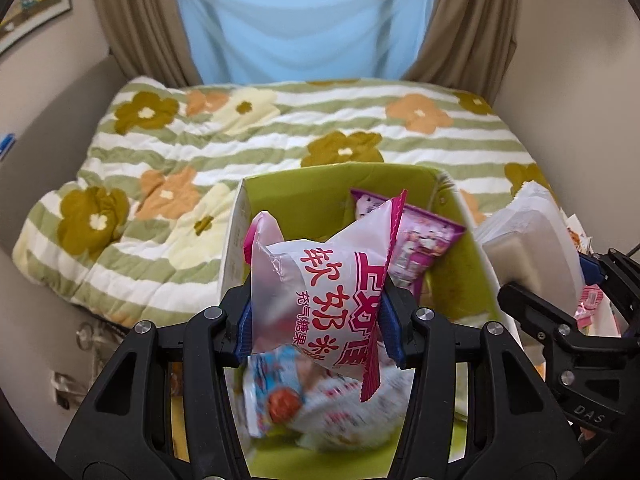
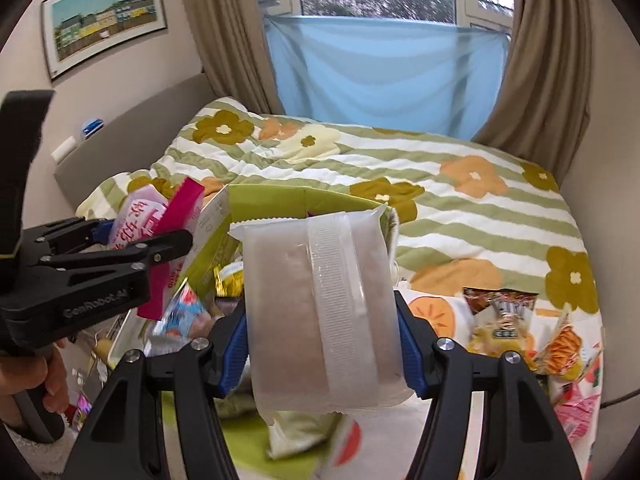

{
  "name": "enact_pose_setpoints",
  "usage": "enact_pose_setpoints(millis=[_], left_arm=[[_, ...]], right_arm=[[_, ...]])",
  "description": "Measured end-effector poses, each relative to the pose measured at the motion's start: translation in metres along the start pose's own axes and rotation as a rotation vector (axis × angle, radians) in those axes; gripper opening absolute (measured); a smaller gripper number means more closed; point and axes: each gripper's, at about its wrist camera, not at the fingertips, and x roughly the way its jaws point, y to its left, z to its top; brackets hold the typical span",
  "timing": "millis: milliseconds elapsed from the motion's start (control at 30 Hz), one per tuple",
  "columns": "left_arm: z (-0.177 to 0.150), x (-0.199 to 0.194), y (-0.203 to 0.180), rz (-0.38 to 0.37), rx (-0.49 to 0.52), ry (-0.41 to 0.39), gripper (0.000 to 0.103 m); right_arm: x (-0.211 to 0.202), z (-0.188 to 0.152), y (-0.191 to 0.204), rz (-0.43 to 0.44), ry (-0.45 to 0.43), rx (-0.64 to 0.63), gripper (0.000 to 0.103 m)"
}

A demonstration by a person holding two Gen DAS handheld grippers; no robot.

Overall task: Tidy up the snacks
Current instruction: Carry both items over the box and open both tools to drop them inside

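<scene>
Clamped between the left gripper (image 1: 318,316) pads, a white plastic candy packet with red lettering (image 1: 320,300) is held above the green cardboard box (image 1: 460,272); a frosted white sealed pouch (image 2: 320,304) is pinched by the right gripper (image 2: 322,344). Loading is judged underway; release over the box is called for next. Two packets are held, one per gripper

Each claw, left (image 1: 318,322) and right (image 2: 322,354), is matte black plastic with blue pads (image 2: 234,354) and silver screws (image 1: 424,314). White lettering marks their sides. Bare skin shows on the left hand (image 2: 30,380).
</scene>
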Motion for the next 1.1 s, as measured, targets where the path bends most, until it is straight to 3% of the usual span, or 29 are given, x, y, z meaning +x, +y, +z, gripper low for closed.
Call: enact_pose_setpoints(millis=[133, 200, 267, 300, 433, 633, 1000, 1033, 1100], left_arm=[[0.012, 0.034, 0.011, -0.057, 0.021, 0.046, 0.048], [0.015, 0.047, 0.015, -0.109, 0.013, 0.059, 0.061], [0.018, 0.054, 0.015, -0.12, 0.017, 0.065, 0.096], [0.019, 0.056, 0.015, -0.097, 0.025, 0.055, 0.102], [0.018, 0.055, 0.018, -0.094, 0.039, 0.043, 0.103], [-0.001, 0.043, 0.031, -0.06, -0.013, 0.057, 0.103], [-0.024, 0.035, 0.05, 0.014, -0.054, 0.072, 0.103], [-0.026, 0.034, 0.052, 0.017, -0.059, 0.072, 0.103], [-0.03, 0.031, 0.055, 0.014, -0.07, 0.071, 0.103]], right_arm=[[0.021, 0.009, 0.004, -0.042, 0.032, 0.049, 0.059], [0.03, 0.012, 0.006, -0.058, 0.044, 0.071, 0.059], [0.036, 0.013, 0.003, -0.067, 0.06, 0.09, 0.059], [0.039, 0.013, 0.001, -0.07, 0.067, 0.098, 0.059], [0.049, 0.016, -0.002, -0.078, 0.087, 0.111, 0.059], [0.067, 0.014, -0.009, -0.026, 0.13, 0.124, 0.059], [0.103, 0.021, 0.013, 0.054, 0.19, 0.09, 0.06], [0.103, 0.022, 0.014, 0.064, 0.186, 0.089, 0.063], [0.098, 0.024, 0.015, 0.079, 0.152, 0.086, 0.087]])
